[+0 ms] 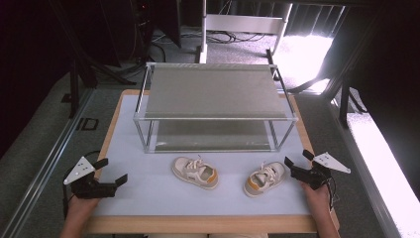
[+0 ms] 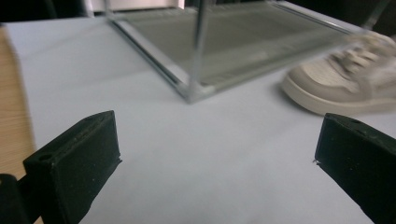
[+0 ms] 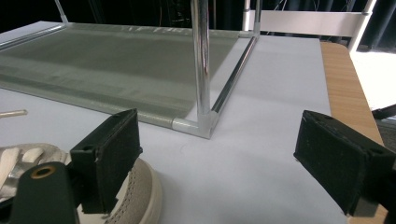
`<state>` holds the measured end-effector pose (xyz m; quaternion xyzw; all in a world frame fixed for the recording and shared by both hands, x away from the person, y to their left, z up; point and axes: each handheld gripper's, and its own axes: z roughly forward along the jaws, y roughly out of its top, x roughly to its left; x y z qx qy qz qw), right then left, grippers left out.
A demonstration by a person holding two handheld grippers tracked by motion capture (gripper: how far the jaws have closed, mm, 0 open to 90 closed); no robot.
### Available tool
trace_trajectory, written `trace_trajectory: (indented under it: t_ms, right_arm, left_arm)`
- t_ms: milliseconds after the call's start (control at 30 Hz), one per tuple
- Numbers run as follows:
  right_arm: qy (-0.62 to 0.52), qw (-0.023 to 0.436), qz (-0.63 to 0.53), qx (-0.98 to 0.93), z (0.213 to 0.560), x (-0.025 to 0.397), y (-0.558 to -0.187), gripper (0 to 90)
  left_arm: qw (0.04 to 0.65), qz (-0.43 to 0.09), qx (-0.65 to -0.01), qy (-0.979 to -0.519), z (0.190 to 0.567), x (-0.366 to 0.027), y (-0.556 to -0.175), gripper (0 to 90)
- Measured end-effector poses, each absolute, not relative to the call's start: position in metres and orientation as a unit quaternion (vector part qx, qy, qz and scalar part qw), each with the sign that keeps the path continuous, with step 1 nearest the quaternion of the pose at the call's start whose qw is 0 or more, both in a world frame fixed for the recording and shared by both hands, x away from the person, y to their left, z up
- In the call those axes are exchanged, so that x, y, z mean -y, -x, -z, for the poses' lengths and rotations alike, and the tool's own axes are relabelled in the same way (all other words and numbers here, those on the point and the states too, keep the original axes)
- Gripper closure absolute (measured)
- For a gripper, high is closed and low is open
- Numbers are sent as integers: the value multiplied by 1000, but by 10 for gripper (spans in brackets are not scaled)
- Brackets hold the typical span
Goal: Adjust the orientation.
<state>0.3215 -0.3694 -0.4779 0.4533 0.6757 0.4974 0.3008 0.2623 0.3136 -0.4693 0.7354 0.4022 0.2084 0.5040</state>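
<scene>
Jaws spread wide and empty on both sides: the right gripper [image 1: 298, 165] hovers just beside the heel of the right shoe [image 1: 264, 179], while the left gripper [image 1: 110, 172] waits well apart from the left shoe [image 1: 195, 172]. Both shoes lie on the white worktop [image 1: 148, 198] before the two-tier metal rack [image 1: 213, 91]. A clean pickup likely means closing across the shoe's collar or heel, level, before lifting toward a shelf.
</scene>
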Motion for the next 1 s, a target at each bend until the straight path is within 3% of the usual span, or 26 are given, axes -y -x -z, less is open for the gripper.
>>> trace_trajectory:
  t_ms: [400,767,1000]
  right_arm:
    - [-458,300,-498,-672,478,370,-321,134]
    - [-464,300,-498,-668,478,370,-321,135]
    - [-465,298,-498,-669,478,370,-322,135]
  left_arm:
    - [353,-164,-374,-842,447,-292,-268,0]
    - [254,-147,-351,-889,426,-274,-272,8]
    - [176,-104,-342,-917,424,-262,-275,8]
